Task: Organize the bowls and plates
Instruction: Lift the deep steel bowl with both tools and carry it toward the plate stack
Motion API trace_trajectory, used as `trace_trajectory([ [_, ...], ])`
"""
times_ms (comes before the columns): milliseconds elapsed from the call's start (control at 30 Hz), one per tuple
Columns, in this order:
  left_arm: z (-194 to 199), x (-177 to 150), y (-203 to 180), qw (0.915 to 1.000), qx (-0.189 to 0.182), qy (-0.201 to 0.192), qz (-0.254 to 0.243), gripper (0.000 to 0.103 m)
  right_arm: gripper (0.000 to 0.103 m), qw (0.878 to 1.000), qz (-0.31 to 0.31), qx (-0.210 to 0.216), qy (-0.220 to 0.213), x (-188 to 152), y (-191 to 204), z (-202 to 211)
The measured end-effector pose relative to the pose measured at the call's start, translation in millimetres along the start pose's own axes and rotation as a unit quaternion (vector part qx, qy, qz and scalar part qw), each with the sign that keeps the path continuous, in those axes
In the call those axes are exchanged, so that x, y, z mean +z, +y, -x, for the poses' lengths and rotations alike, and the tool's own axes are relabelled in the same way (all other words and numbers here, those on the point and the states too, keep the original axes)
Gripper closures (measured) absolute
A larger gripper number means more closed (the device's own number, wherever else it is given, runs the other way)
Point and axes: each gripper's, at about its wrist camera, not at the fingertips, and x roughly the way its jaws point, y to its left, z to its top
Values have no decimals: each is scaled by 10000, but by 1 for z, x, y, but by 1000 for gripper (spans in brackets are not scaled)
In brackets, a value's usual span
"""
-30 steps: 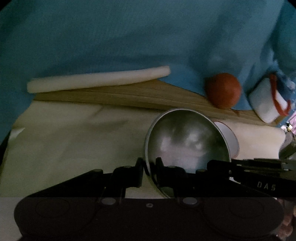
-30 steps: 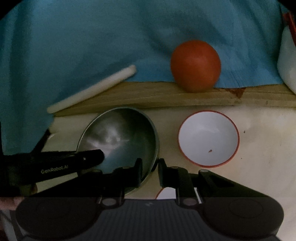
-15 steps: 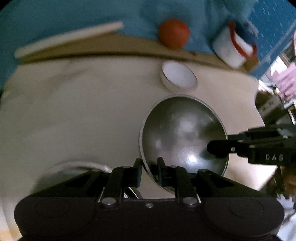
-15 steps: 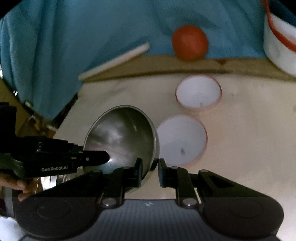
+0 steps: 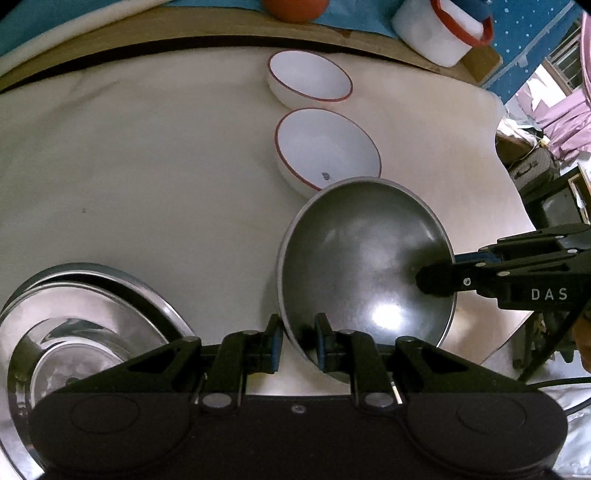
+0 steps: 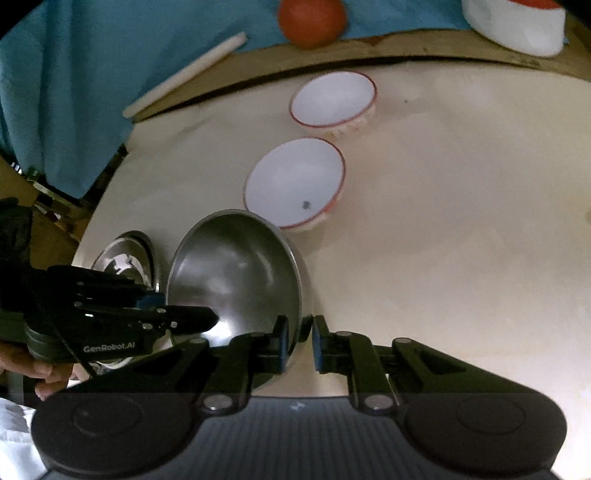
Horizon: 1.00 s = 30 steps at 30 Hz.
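Steel bowl (image 5: 364,258) held tilted above the table (image 5: 147,166), near of two white bowls. Pinched at its left rim by the left gripper (image 5: 298,345), at its right rim (jaws closing) by the right gripper (image 6: 298,341).

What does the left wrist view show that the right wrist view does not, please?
Only the left wrist view: the full stack of steel plates at lower left, a red handle on the white mug, and pink cloth past the table's edge. Only the right wrist view: a white stick on the blue cloth. Both share the steel bowl gripped at opposite rims by the left gripper and right gripper, two white bowls, and an orange ball.
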Motion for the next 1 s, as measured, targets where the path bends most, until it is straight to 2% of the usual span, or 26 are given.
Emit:
trace_trajectory([
  [567, -3, -1, -3, 9999, 34, 50, 80, 83, 85, 9996, -144, 170, 159, 0, -14, -8],
  [667, -2, -2, -4, 9999, 115, 36, 36, 77, 77, 9996, -150, 196, 154, 1, -18, -8],
  [833, 6, -3, -3, 9999, 145, -64, 20, 73, 70, 9997, -189, 153, 98, -2, -20, -4],
  [1000, 22, -4, 1, 9996, 126, -246, 19, 60, 60, 9996, -242, 109, -22, -4, -22, 3],
])
